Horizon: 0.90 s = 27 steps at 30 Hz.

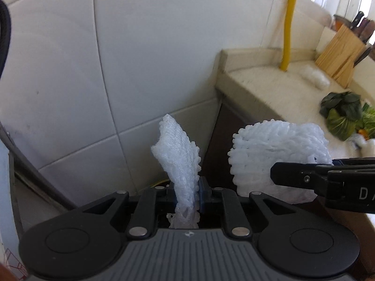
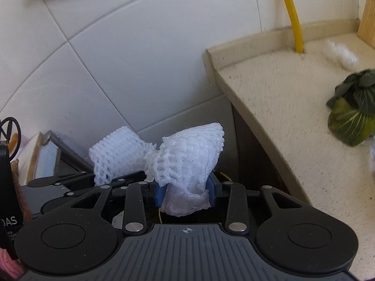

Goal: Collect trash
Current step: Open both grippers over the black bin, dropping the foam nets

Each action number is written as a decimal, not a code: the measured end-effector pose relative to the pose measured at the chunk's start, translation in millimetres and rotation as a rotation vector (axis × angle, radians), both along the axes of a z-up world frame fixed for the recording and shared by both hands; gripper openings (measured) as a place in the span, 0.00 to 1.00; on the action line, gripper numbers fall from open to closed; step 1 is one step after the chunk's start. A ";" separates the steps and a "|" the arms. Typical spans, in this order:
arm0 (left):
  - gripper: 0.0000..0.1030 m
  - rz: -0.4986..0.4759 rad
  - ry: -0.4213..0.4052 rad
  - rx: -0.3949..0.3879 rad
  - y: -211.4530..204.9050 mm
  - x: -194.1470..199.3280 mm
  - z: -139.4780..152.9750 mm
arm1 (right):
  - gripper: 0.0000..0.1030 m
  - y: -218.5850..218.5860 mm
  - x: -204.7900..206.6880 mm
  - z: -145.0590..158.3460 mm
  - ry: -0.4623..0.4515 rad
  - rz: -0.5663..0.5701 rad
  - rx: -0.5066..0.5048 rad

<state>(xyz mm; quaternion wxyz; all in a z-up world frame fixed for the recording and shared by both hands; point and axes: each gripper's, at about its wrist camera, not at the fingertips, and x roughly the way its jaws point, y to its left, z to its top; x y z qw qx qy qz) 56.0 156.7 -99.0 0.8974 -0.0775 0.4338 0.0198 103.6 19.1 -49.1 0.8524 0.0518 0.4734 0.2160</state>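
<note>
Left wrist view: the left tool [image 1: 187,193] is pinching a foam net [image 1: 178,157] between its pads. The right tool [image 2: 186,193] is squeezing another foam net [image 2: 189,154] (both white), left of the counter [image 2: 269,98].

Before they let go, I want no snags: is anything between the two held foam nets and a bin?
Cannot tell: no bin shows. The left gripper and right gripper each clamp a foam net beside the counter, with only tiled wall ahead.
</note>
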 end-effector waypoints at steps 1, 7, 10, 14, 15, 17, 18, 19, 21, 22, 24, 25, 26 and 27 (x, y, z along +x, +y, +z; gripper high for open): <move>0.14 0.006 0.017 0.007 0.2 1.1 -2.7 | 0.42 0.9 1.9 -2.9 0.013 0.001 -0.004; 0.14 0.028 0.099 0.023 4.4 7.5 -16.8 | 0.42 8.5 11.6 -24.2 0.094 0.021 -0.021; 0.14 0.031 0.137 0.030 5.8 9.6 -23.2 | 0.42 13.5 16.6 -32.2 0.116 0.030 -0.034; 0.14 0.027 0.191 0.024 6.8 11.3 -29.2 | 0.42 21.6 25.6 -48.5 0.169 0.041 -0.049; 0.14 0.026 0.204 0.023 7.1 11.2 -30.5 | 0.42 23.2 28.2 -53.3 0.185 0.042 -0.050; 0.15 0.025 0.227 0.024 7.0 14.2 -34.5 | 0.42 27.0 32.9 -62.2 0.217 0.046 -0.052; 0.15 0.026 0.235 0.023 6.3 15.4 -35.7 | 0.44 28.6 34.7 -66.1 0.227 0.045 -0.051; 0.16 0.028 0.242 0.022 6.7 16.3 -37.3 | 0.48 30.1 36.4 -69.6 0.235 0.043 -0.054; 0.20 0.033 0.258 0.018 8.1 17.5 -40.0 | 0.49 32.2 38.8 -77.0 0.251 0.038 -0.060; 0.20 0.034 0.262 0.014 8.6 17.6 -40.7 | 0.50 32.6 39.9 -80.5 0.260 0.035 -0.060; 0.21 0.036 0.269 0.014 9.0 17.9 -41.7 | 0.52 32.7 42.1 -86.4 0.278 0.030 -0.057; 0.21 0.038 0.274 0.018 9.4 18.4 -42.4 | 0.53 32.5 43.2 -89.2 0.285 0.025 -0.054; 0.22 0.039 0.280 0.019 9.3 18.6 -42.9 | 0.53 32.3 44.2 -91.4 0.291 0.021 -0.049; 0.24 0.043 0.287 0.019 9.6 19.3 -43.8 | 0.53 32.4 45.5 -93.6 0.298 0.020 -0.046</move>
